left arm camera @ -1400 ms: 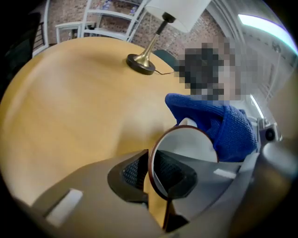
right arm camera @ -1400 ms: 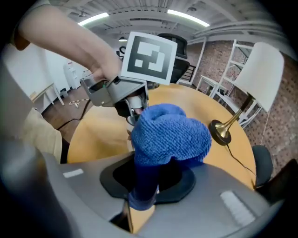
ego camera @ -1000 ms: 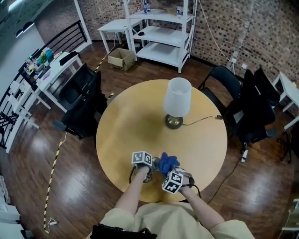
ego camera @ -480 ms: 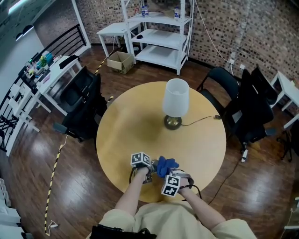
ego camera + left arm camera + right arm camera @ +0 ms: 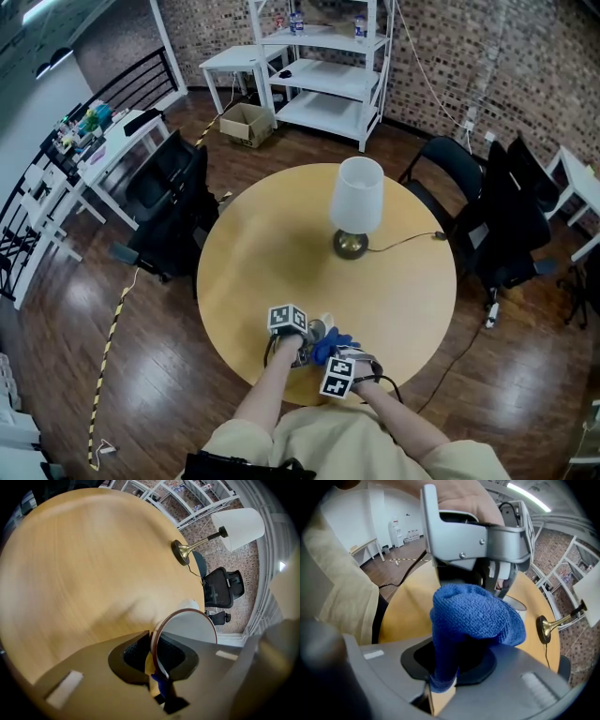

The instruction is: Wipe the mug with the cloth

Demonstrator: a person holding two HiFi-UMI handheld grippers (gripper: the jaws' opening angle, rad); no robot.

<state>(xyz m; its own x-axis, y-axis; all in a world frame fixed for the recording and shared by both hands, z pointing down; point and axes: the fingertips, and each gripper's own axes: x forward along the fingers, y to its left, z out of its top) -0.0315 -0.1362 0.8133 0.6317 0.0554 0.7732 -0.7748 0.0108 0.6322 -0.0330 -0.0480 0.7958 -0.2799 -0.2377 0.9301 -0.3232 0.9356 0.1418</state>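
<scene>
Mug (image 5: 187,627), white with a dark rim, its wall pinched between the closed fingers of the left gripper (image 5: 153,654) (its open mouth faces that gripper's camera). Blue cloth (image 5: 471,616), bunched, clamped in the right gripper (image 5: 453,662) and bulging past its fingertips, just beside the mug. Beyond both sets of fingers: round wooden table (image 5: 272,244), with lamp (image 5: 356,202) well apart.
</scene>
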